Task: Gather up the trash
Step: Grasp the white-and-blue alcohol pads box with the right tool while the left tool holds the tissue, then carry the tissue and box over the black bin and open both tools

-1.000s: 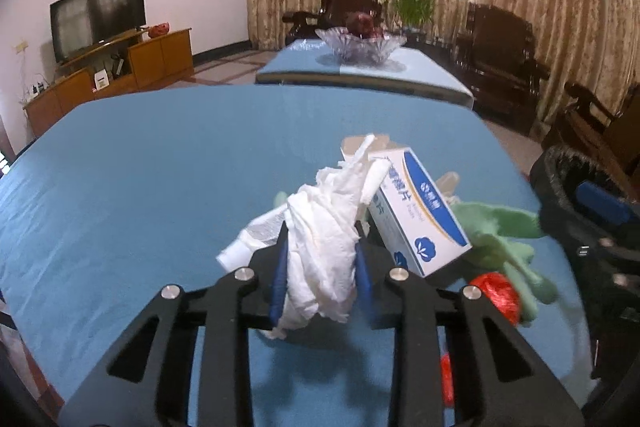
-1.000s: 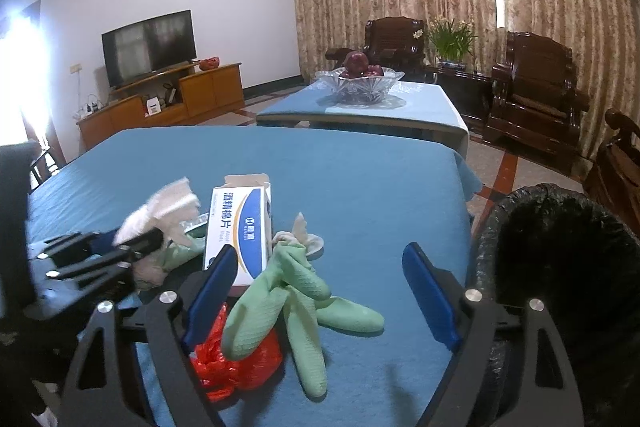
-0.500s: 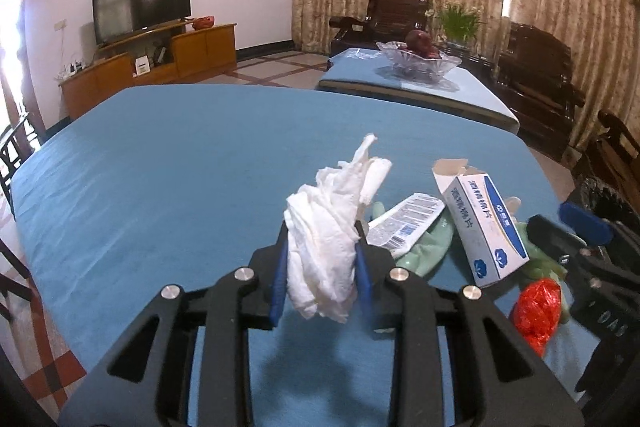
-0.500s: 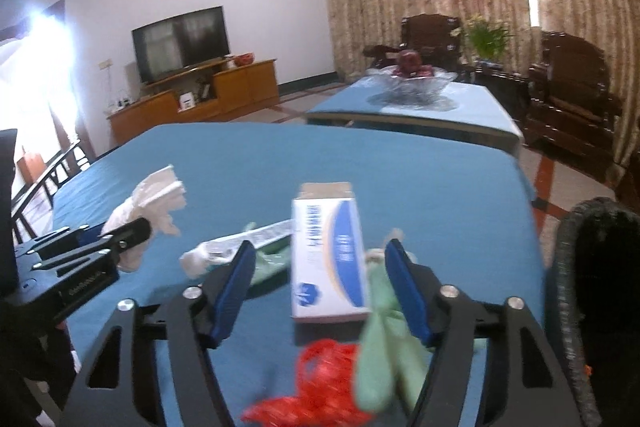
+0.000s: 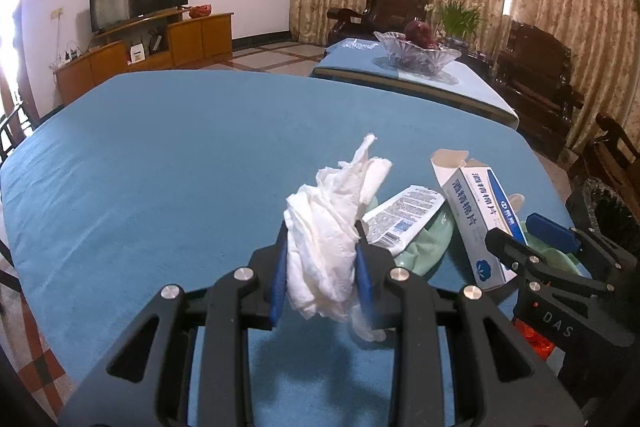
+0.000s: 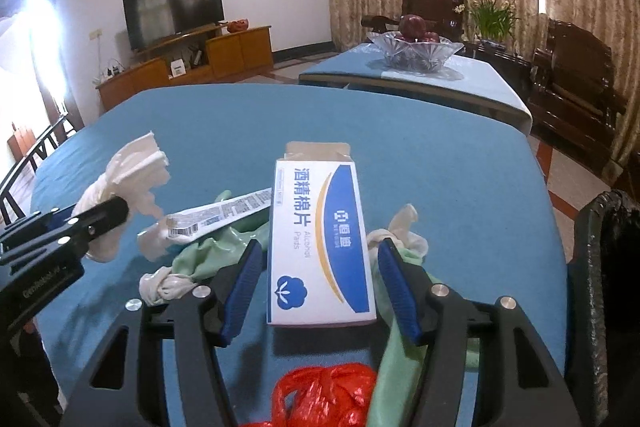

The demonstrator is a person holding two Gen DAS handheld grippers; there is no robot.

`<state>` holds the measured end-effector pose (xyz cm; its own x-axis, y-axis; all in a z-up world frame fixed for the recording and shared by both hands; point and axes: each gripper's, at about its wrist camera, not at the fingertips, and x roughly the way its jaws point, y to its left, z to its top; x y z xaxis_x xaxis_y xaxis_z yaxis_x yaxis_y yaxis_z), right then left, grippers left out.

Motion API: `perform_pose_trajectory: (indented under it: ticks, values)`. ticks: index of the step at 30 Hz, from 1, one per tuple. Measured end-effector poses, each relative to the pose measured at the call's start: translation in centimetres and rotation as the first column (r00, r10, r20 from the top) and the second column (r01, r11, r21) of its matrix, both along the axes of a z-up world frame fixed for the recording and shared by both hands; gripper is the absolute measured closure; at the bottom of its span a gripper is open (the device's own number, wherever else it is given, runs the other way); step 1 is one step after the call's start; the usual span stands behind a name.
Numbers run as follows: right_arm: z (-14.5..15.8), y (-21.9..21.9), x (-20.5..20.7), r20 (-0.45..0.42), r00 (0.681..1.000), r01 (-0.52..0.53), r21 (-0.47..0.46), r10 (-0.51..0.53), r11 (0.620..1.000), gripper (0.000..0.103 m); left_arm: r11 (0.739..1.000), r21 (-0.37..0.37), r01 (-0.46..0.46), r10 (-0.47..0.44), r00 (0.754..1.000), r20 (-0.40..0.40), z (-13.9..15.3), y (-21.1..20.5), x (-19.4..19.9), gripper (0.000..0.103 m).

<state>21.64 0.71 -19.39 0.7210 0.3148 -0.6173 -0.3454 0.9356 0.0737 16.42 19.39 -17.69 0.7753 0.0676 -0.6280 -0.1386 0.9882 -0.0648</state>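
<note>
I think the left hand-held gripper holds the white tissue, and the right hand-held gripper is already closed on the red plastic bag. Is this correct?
Not quite. In the right wrist view the right hand-held gripper is open, its jaws either side of the white and blue box; the red plastic bag lies loose below. The left hand-held gripper does hold the white tissue.

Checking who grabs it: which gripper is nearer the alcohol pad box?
Right. The right gripper straddles the alcohol pad box, jaws open; the left gripper, off to its left, clamps crumpled tissue.
</note>
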Motion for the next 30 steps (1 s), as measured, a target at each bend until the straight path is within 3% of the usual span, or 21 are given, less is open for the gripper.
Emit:
perform_pose_trajectory:
  ticks: [8, 10, 11, 14, 30]
  values:
    - [-0.4, 1.2, 0.7, -0.02, 1.0, -0.018, -0.036, 0.017, 0.999, 0.037, 1.0, -0.004, -0.002, 0.002, 1.0, -0.011, -0.5, 0.4, 0.4, 0.075]
    - [-0.4, 1.4, 0.8, -0.019, 1.0, -0.023, -0.048, 0.022, 0.999, 0.042, 1.0, -0.006, -0.002, 0.002, 1.0, -0.015, -0.6, 0.4, 0.5, 0.075]
    - [-0.4, 1.4, 0.7, -0.016, 1.0, -0.025, -0.048, 0.025, 0.999, 0.049, 1.0, -0.005, -0.002, 0.002, 1.0, -0.015, -0.6, 0.4, 0.5, 0.075]
    - [0.0, 1.3, 0.2, -0.005, 0.999, -0.036, -0.029, 0.035, 0.999, 0.049, 1.0, -0.003, -0.001, 0.001, 1.0, -0.011, -0.5, 0.3, 0.4, 0.075]
    - [7.1, -2.3, -3.1, 0.14, 0.99, 0.002, 0.064, -0.011, 0.998, 0.049, 0.999, 0.012, 0.042, -0.043, 0.996, 0.081, 4.2, -2.1, -1.0, 0.075]
